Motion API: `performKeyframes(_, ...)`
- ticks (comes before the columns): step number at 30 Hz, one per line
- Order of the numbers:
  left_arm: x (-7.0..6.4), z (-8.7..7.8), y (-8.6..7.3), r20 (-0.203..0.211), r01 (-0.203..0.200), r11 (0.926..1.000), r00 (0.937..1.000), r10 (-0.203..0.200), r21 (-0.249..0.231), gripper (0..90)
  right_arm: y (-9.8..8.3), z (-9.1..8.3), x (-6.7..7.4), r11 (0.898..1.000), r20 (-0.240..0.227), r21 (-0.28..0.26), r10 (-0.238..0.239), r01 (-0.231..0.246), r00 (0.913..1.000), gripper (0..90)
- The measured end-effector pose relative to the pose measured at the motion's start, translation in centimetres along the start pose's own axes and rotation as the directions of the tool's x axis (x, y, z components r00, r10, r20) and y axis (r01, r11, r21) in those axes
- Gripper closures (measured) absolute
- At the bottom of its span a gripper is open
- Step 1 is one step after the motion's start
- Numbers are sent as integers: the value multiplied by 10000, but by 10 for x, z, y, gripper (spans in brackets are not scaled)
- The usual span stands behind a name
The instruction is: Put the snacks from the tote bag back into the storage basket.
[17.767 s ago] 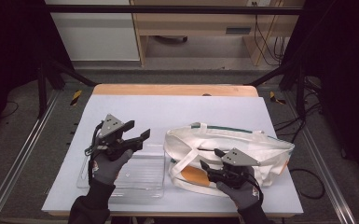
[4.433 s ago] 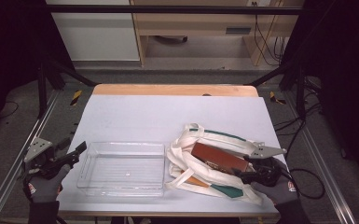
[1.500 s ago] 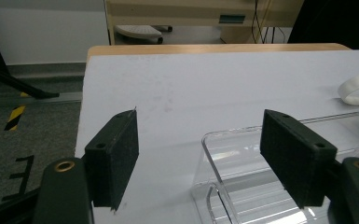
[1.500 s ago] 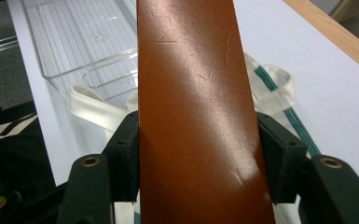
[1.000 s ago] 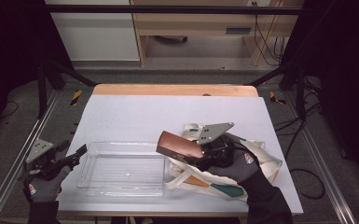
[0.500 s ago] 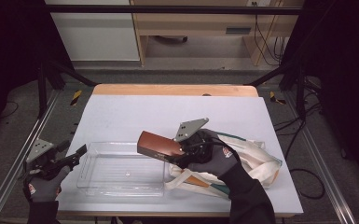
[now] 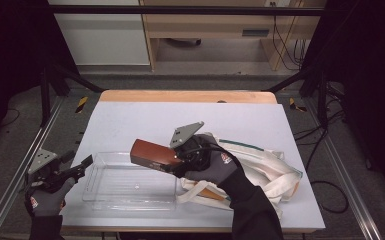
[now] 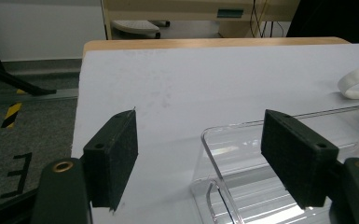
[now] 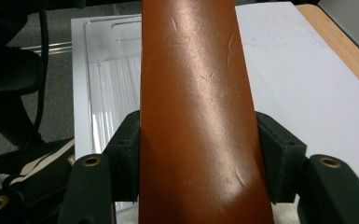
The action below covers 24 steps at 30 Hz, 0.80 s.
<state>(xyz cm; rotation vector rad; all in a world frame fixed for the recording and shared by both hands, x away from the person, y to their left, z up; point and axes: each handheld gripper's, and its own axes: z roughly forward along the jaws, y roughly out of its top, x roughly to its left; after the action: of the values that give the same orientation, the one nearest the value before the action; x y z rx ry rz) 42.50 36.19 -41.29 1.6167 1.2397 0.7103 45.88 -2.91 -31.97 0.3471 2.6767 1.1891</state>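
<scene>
A: Starting left: what could go wrong at the left claw (image 8: 200, 177)?

B: Little. Its 2 jaws stand wide apart with nothing between them, at the table's (image 7: 140, 117) left edge. The tray's (image 7: 130, 182) near corner lies just ahead of its right jaw, so a careless swing could knock it askew.

A: And the tray itself?

B: Clear hard plastic, shallow, rounded corners, ribbed floor. Light and slick, I'd judge, so it would slide if bumped.

A: Now the right claw (image 9: 198, 151).

B: Clamped on the brown case (image 7: 152, 154), 1 jaw on each long side. The case sticks out well ahead of the jaws, over the tray's right end.

A: The risk?

B: It is smooth, faintly creased, leather-like, and gripped near 1 end. The free end could sag or pivot, or slip out, and catch the tray rim instead of landing flat.

A: Further right?

B: The cream bag (image 7: 260, 167), soft cloth with green trim, lies slack beneath the right hand (image 7: 215, 165). A strap could snag it.
</scene>
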Motion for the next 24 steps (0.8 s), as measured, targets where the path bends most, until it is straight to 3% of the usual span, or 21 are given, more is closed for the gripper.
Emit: performKeyframes(24,5,-2,0,-170,-26,10000,9999,25,-49,260,30,54,18,9975,-926,272,-628,656,9937,427)
